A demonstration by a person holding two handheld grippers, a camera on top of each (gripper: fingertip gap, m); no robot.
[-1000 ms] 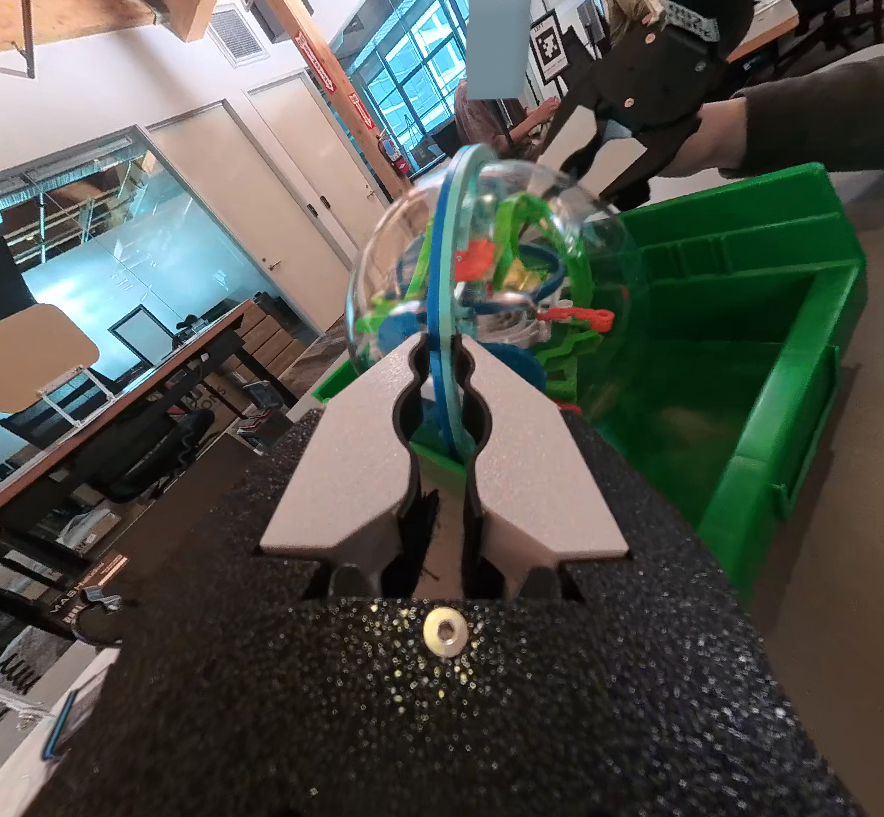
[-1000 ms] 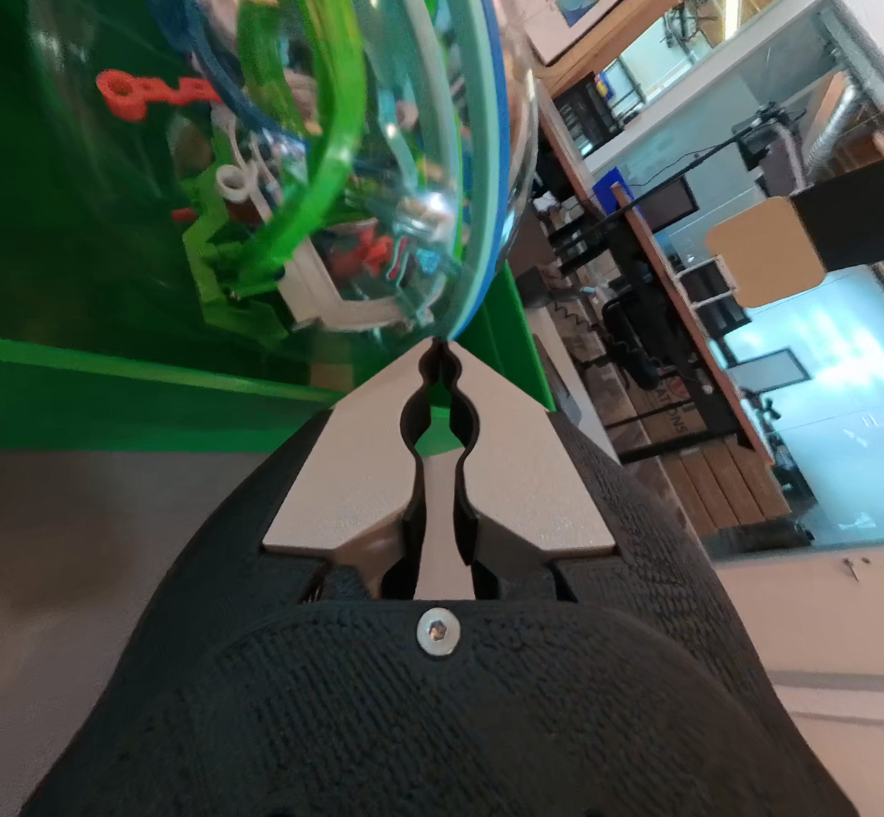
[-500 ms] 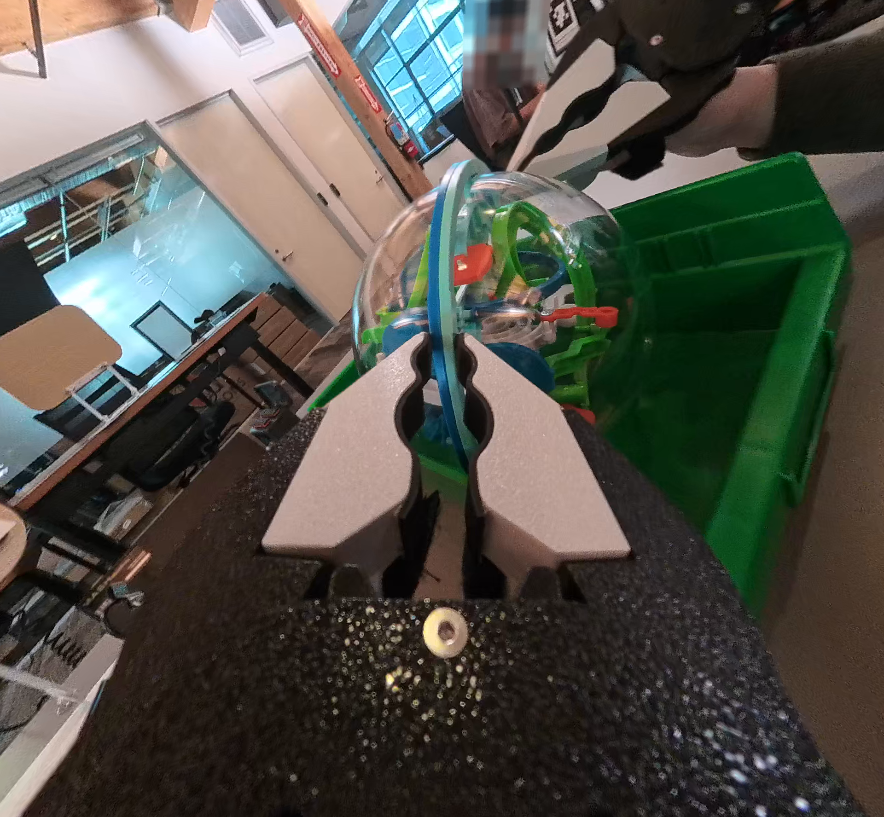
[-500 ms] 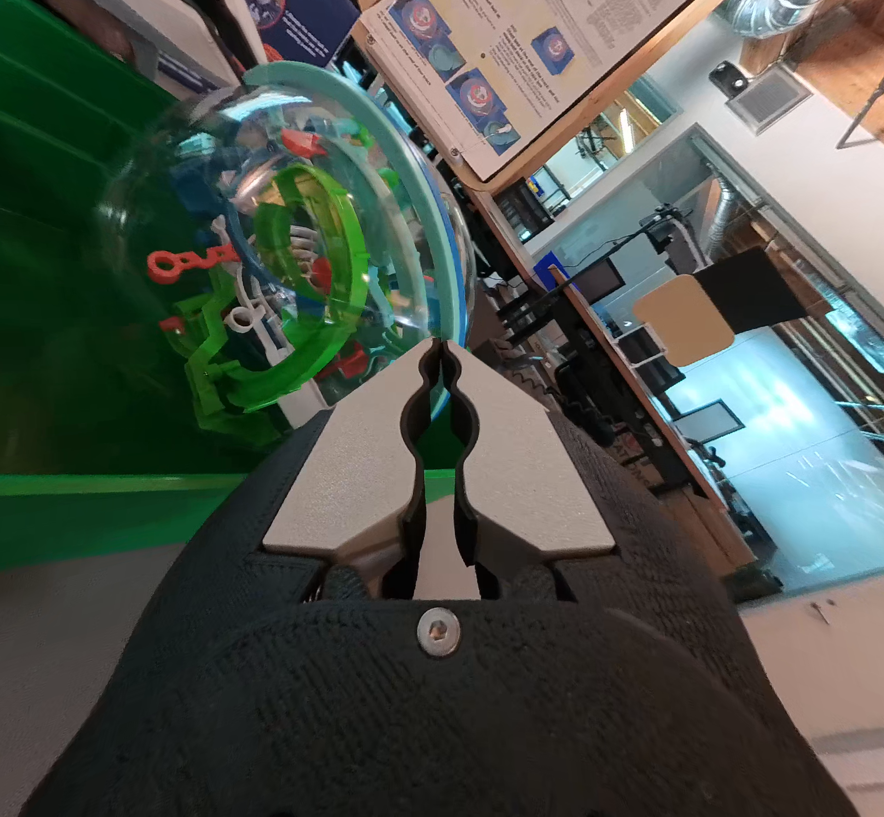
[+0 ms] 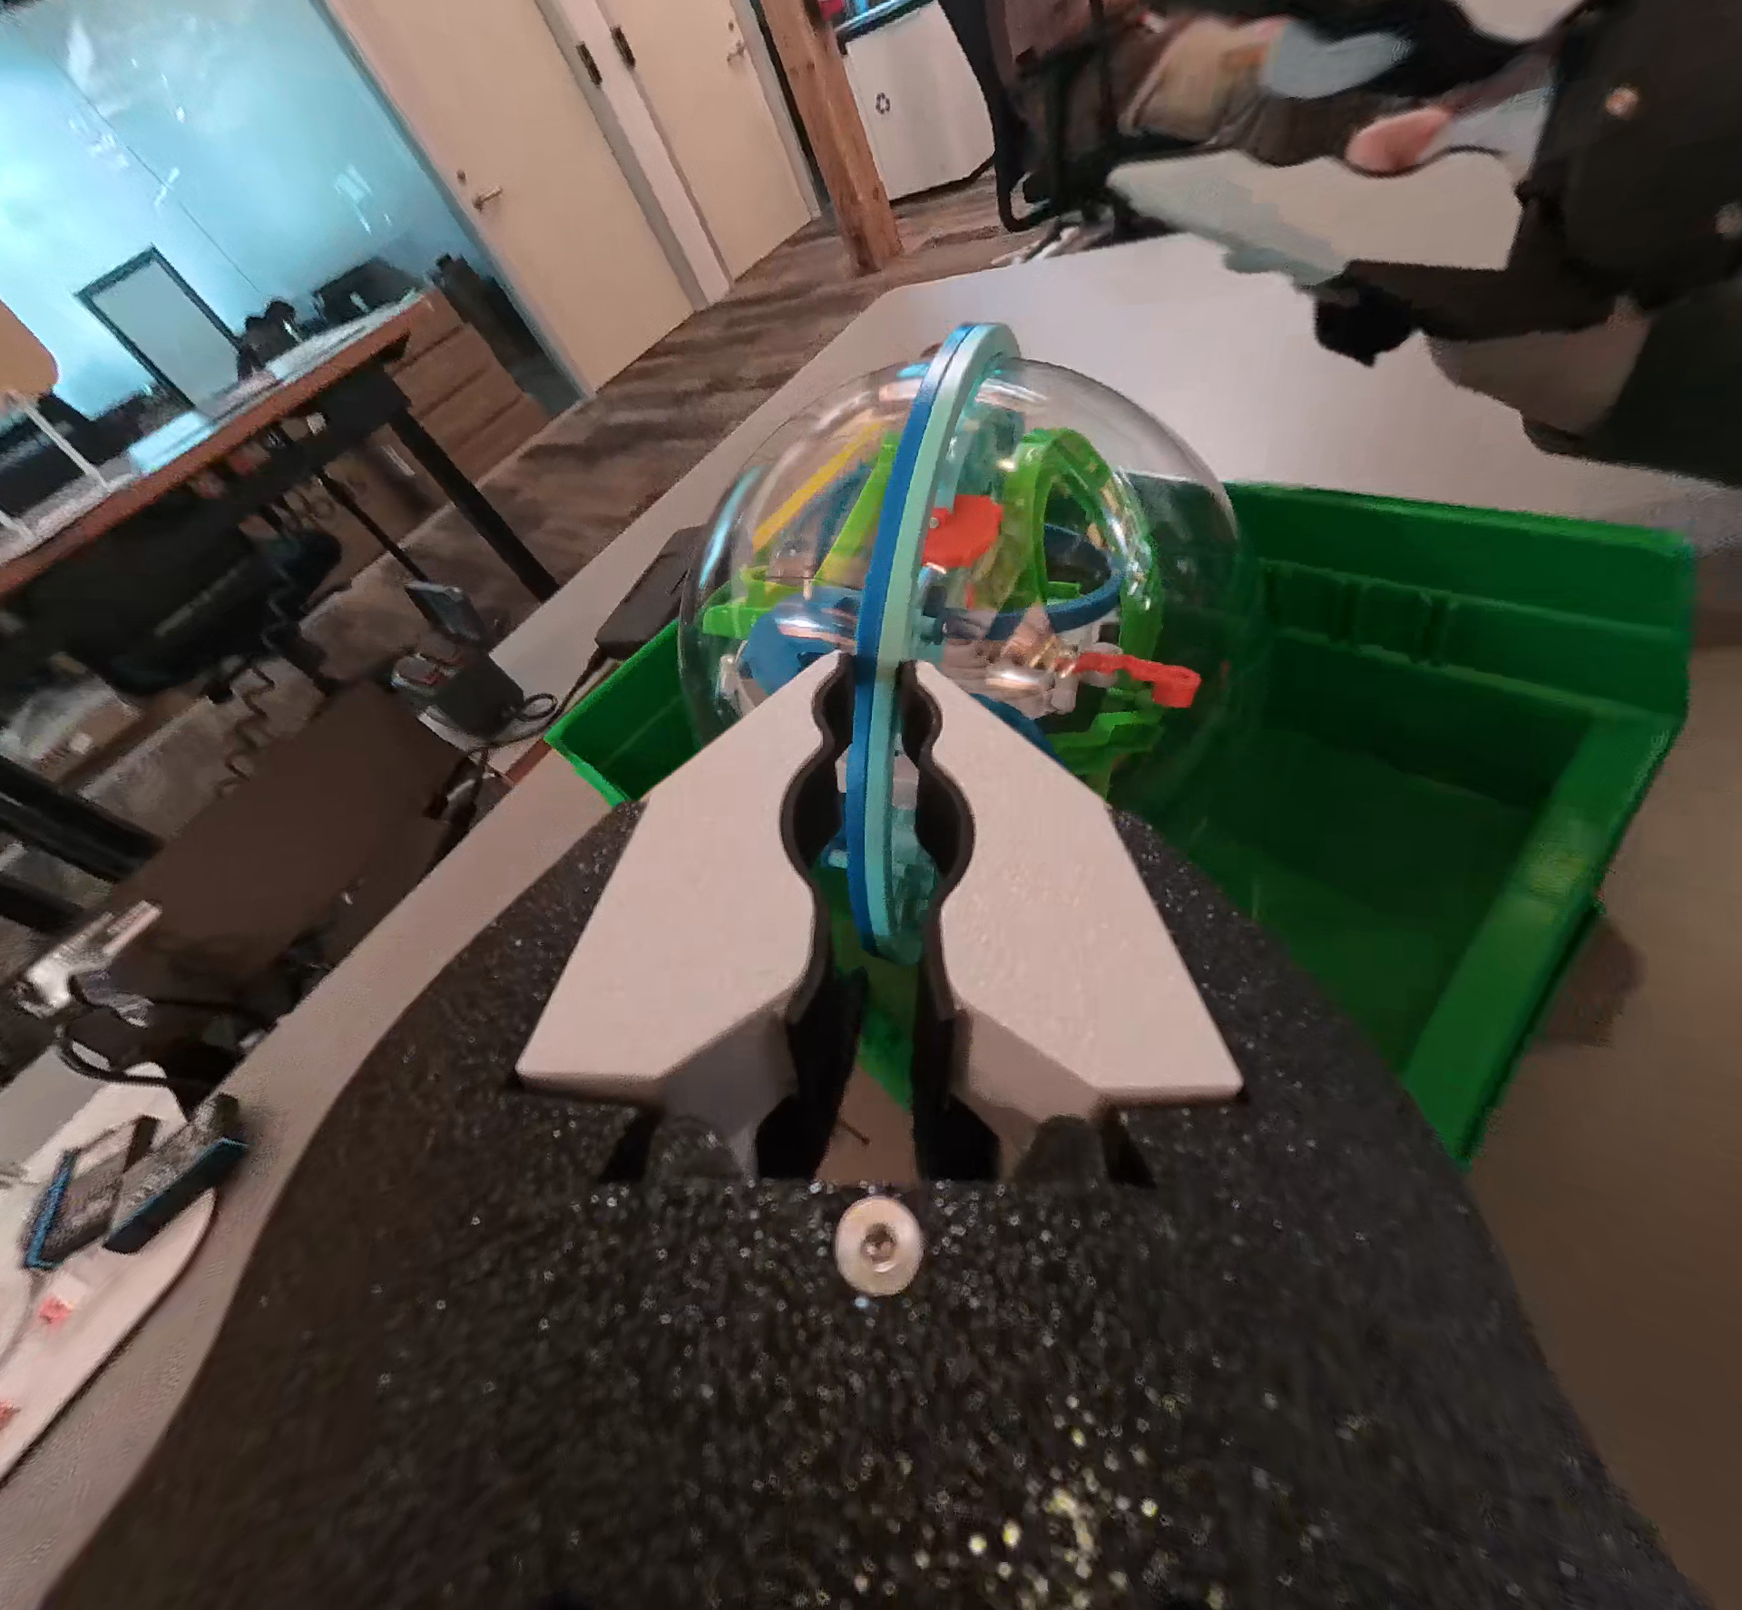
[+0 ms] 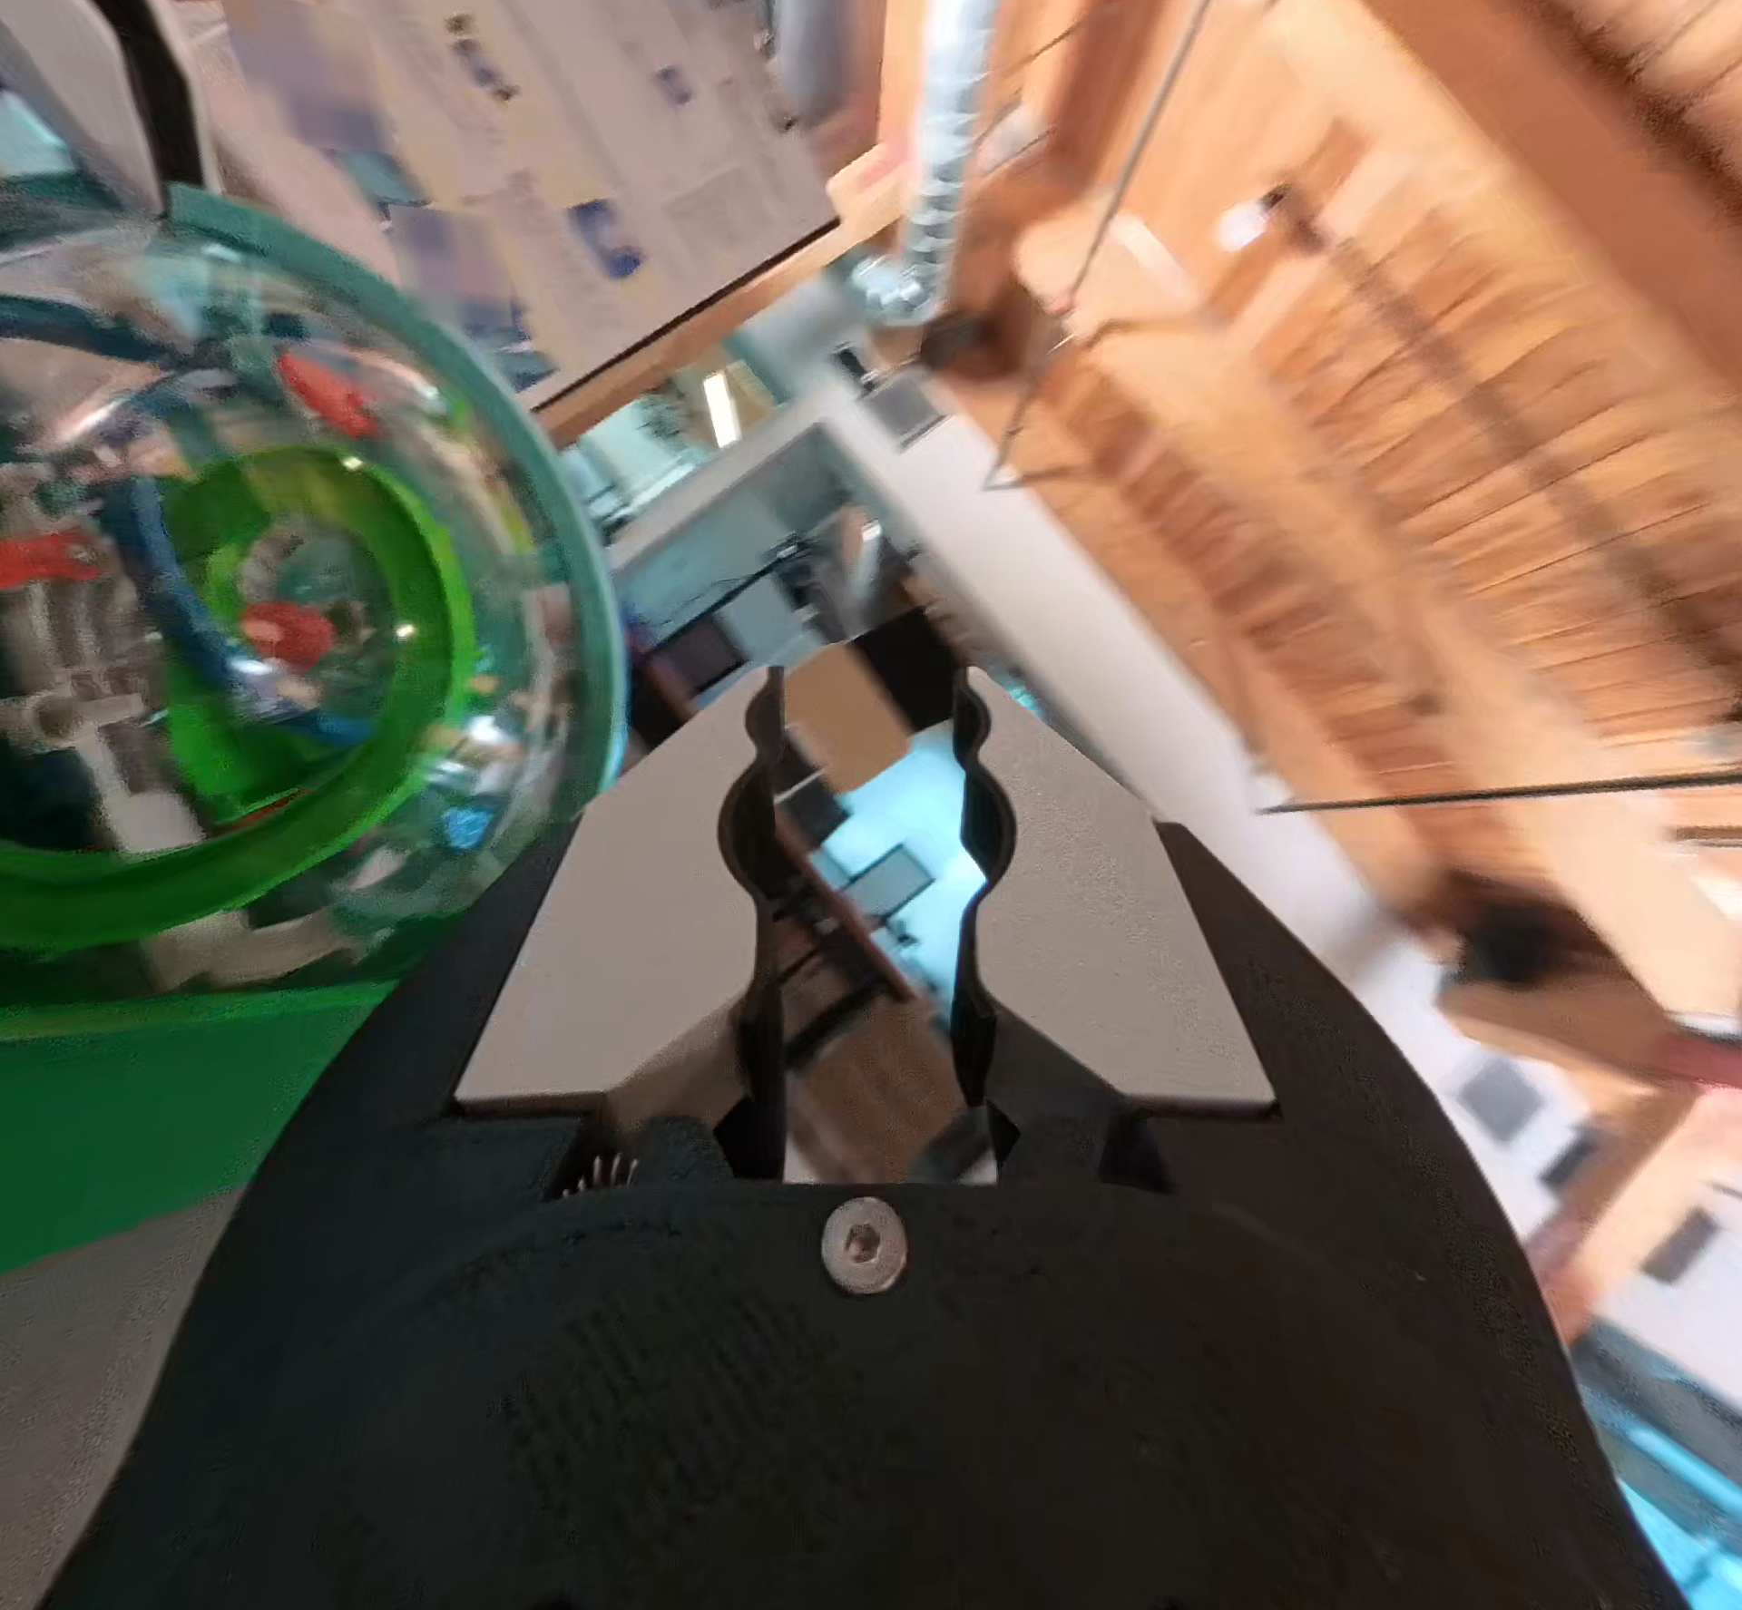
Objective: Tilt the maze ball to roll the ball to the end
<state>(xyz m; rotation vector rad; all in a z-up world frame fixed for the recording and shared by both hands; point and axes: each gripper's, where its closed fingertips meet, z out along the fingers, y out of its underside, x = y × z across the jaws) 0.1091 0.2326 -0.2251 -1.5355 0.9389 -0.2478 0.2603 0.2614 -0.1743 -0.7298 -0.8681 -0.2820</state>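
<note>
Tilting step in hand: left tool [image 5: 875, 669] is clamped on the blue seam ring of the maze ball [image 5: 961, 585], held over the green bin [image 5: 1470, 717]; right tool [image 6: 867, 688] stands apart, holding nothing (beside the sphere), and should regrip the ring before further tilting.

The left claw [image 5: 872, 669] was seen to be built on a broad black body with a rough, speckled, glittering surface. Two pale grey fingers [image 5: 716, 886] of wedge shape were mounted on it, each lined on the inner edge with a wavy black pad. A silver hex screw [image 5: 879, 1261] was set in the middle of the body, behind the fingers. The right claw [image 6: 867, 688] was made alike: a black body of finely ribbed texture, matching grey fingers [image 6: 1084, 924] with scalloped black pads, and a silver screw [image 6: 863, 1246]. A small metal spring [image 6: 603, 1174] was visible beside the left finger's base.
</note>
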